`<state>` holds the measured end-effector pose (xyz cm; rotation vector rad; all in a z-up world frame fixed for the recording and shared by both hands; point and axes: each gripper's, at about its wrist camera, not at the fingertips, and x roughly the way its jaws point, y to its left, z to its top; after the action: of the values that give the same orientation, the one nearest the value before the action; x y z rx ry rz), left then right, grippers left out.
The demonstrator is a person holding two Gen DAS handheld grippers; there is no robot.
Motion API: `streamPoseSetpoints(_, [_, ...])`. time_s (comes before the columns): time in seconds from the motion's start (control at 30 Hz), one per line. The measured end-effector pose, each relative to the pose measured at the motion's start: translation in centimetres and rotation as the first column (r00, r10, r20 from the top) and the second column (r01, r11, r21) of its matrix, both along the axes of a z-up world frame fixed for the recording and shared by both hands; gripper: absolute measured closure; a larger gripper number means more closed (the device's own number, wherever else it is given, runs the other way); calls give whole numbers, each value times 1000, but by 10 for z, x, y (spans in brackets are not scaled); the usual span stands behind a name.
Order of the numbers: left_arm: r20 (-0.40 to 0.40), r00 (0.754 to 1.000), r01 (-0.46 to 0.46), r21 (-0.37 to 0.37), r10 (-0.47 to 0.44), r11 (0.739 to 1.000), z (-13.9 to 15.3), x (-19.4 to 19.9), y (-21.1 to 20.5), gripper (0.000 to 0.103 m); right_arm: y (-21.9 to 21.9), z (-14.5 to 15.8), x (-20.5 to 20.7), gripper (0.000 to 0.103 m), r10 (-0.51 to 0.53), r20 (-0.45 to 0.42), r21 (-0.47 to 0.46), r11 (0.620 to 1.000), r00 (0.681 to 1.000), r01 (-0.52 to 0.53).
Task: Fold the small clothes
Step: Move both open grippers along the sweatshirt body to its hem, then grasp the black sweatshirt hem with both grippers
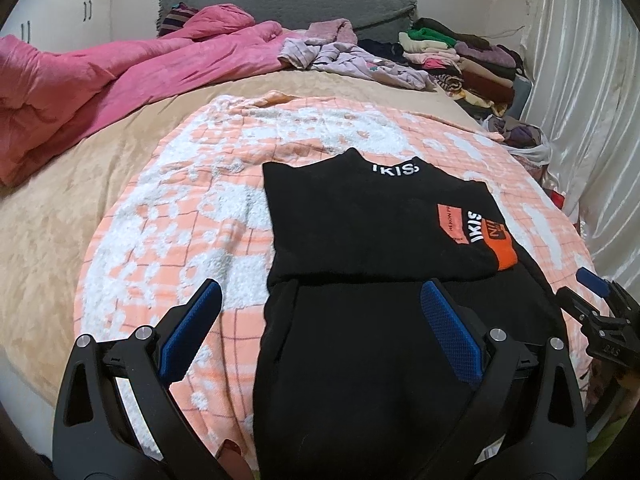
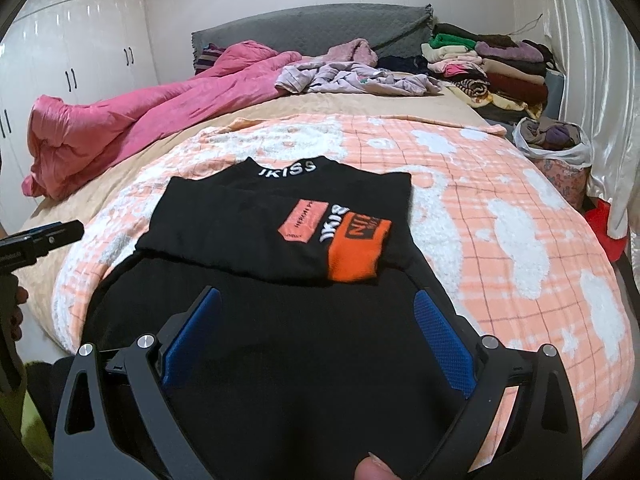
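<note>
A black top [image 1: 360,208] [image 2: 248,216] lies flat on the peach-and-white checked blanket [image 1: 180,220] [image 2: 500,220], its "IKISS" collar at the far end. A sleeve with an orange cuff [image 1: 506,256] [image 2: 356,256] is folded across the chest. My left gripper [image 1: 320,300] hovers open over the near left part of the top, one blue pad over the blanket and one over the fabric. My right gripper [image 2: 316,304] is open above the near hem, holding nothing. Each gripper shows at the edge of the other's view: the right gripper [image 1: 600,292], the left gripper [image 2: 40,236].
A pink duvet [image 1: 100,92] [image 2: 140,116] is bunched at the far left. Loose lilac clothes [image 2: 352,76] and a stack of folded clothes [image 2: 492,68] lie by the grey headboard [image 2: 304,32]. A plastic bag of clothes [image 2: 556,140] and a curtain [image 1: 580,80] are at the right.
</note>
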<state>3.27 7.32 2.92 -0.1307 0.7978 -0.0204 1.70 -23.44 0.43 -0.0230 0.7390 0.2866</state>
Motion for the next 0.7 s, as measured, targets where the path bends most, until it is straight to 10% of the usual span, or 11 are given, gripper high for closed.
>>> streamPoseSetpoints(0.7, [-99, 992, -85, -29, 82, 996, -32, -42, 44, 10, -20, -23, -23, 7, -13, -53, -34, 999, 999, 12])
